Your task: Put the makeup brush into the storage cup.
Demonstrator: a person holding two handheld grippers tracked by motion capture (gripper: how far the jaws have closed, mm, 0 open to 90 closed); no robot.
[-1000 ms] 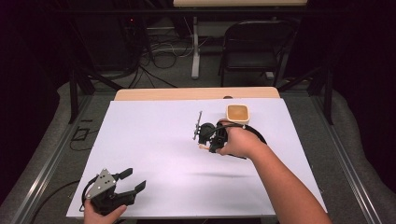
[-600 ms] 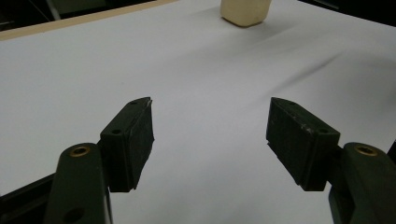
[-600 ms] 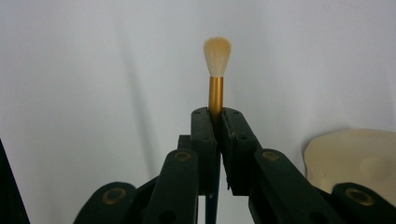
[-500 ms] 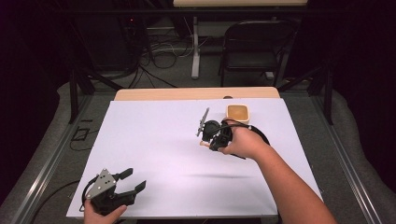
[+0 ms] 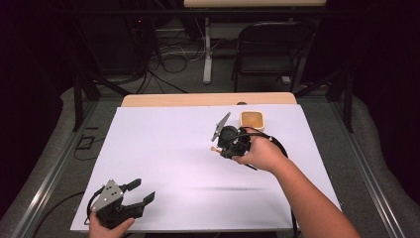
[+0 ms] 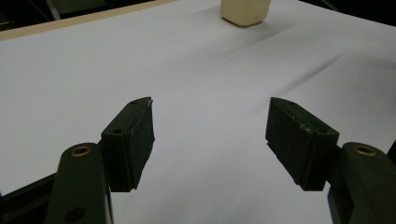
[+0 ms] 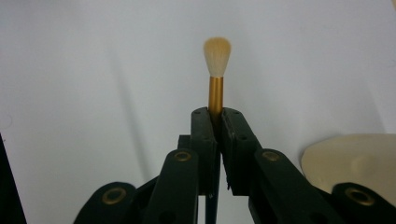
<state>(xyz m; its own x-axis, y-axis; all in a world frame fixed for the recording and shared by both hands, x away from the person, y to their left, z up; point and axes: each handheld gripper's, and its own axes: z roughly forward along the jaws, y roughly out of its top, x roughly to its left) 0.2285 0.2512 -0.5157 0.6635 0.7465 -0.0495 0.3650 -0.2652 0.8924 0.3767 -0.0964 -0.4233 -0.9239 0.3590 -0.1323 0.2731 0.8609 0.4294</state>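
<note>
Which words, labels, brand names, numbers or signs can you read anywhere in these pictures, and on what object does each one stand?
None can be read: the brush, the right gripper, the left gripper, the beige container and the white table cover carry no legible text.

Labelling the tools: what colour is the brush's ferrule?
Gold, below pale cream bristles; the brush shows best in the right gripper view.

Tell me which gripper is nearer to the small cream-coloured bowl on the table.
Right. The right gripper, shut on a brush, sits just beside the bowl. The left gripper waits open at the table's near left corner, far from it.
</note>
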